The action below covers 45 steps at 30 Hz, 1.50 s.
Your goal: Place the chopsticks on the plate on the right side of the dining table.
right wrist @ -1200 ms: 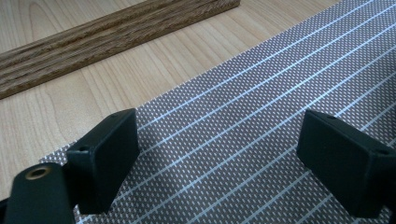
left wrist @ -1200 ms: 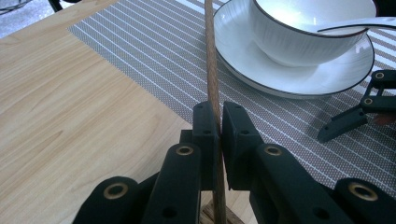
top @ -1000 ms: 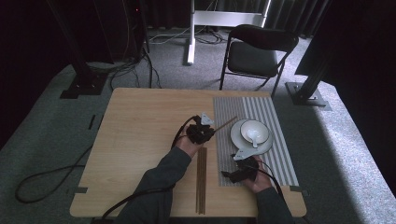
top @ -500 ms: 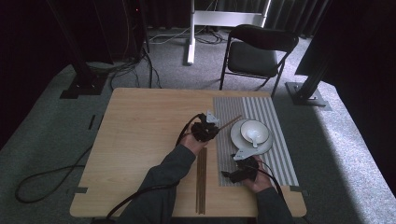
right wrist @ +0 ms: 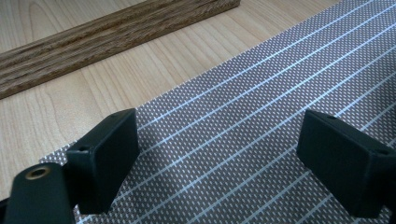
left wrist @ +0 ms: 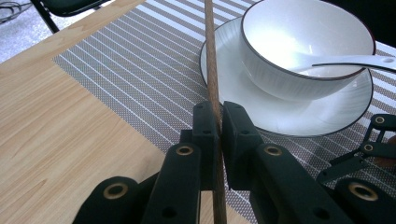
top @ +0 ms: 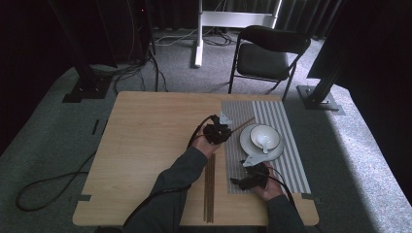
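Left gripper (left wrist: 218, 128) clamped on chopstick (left wrist: 211, 70) (keep it level, clear of bowl (left wrist: 306, 44)); right gripper (right wrist: 229, 161) jaws apart, idle over mat (right wrist: 261, 84).

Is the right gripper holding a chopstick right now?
No. In the right gripper view the right gripper is open, with nothing but the striped placemat between its jaws.

A thin brown wooden stick (left wrist: 211, 70) was pinched in the left claw (left wrist: 219, 128), pointing out over the striped mat (top: 286, 145) just beside the plate (left wrist: 322, 116). A white bowl (left wrist: 303, 42) sat on that white plate, with a white spoon (left wrist: 355, 60) inside. More brown sticks (top: 210, 189) lay side by side on the desk (top: 145, 145).
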Tool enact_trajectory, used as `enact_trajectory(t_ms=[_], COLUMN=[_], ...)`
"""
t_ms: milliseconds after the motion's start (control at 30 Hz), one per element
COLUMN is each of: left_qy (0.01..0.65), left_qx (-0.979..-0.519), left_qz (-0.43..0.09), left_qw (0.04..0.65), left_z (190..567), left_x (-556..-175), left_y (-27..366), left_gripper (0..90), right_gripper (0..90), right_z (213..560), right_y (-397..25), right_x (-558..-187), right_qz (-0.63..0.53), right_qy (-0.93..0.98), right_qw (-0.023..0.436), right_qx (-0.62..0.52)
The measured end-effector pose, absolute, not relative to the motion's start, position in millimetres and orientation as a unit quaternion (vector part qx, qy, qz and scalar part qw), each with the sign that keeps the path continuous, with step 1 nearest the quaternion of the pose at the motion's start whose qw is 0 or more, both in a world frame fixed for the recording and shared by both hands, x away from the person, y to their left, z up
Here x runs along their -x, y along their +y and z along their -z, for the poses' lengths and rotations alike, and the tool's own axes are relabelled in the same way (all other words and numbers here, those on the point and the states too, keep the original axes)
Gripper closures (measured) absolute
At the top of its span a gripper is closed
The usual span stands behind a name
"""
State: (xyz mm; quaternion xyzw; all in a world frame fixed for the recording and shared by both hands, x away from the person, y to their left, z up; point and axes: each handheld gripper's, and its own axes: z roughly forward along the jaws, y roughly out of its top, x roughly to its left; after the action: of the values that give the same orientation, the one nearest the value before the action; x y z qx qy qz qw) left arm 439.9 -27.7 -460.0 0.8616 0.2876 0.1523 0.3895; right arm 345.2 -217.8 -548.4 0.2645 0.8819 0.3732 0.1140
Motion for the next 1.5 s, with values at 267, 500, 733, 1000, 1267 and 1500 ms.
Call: enact_trajectory(t_ms=[267,500,733,1000,1267,1500], left_qy=[0.288,0.288,0.288,0.287,0.285,0.286], left_qx=[-0.863,-0.863,-0.863,-0.862,-0.863,-0.863], left_qz=[-0.149,-0.147,-0.145,-0.146,-0.146,-0.143], left_qw=[0.388,0.388,0.389,0.391,0.39,0.391], left_z=[460.8,461.0,460.3,457.6,456.8,458.3], left_x=[-443.5,-448.1,-452.0,-458.3,-460.1,-463.0], left_y=[-32.2,-37.7,-42.9,-49.3,-55.6,-62.1], left_gripper=[84.3,84.3,84.3,84.3,84.3,84.3], right_gripper=[11.8,11.8,11.8,11.8,11.9,11.8], right_z=[548.4,548.5,548.5,548.5,548.5,548.6], right_y=[-217.8,-217.7,-217.7,-217.7,-217.7,-217.7], right_x=[-345.2,-345.3,-345.3,-345.3,-345.3,-345.2], right_qz=[-0.373,-0.374,-0.374,-0.374,-0.374,-0.374], right_qy=[0.882,0.882,0.882,0.882,0.882,0.882], right_qw=[0.114,0.114,0.113,0.114,0.114,0.113], right_qx=[-0.264,-0.264,-0.264,-0.264,-0.264,-0.264])
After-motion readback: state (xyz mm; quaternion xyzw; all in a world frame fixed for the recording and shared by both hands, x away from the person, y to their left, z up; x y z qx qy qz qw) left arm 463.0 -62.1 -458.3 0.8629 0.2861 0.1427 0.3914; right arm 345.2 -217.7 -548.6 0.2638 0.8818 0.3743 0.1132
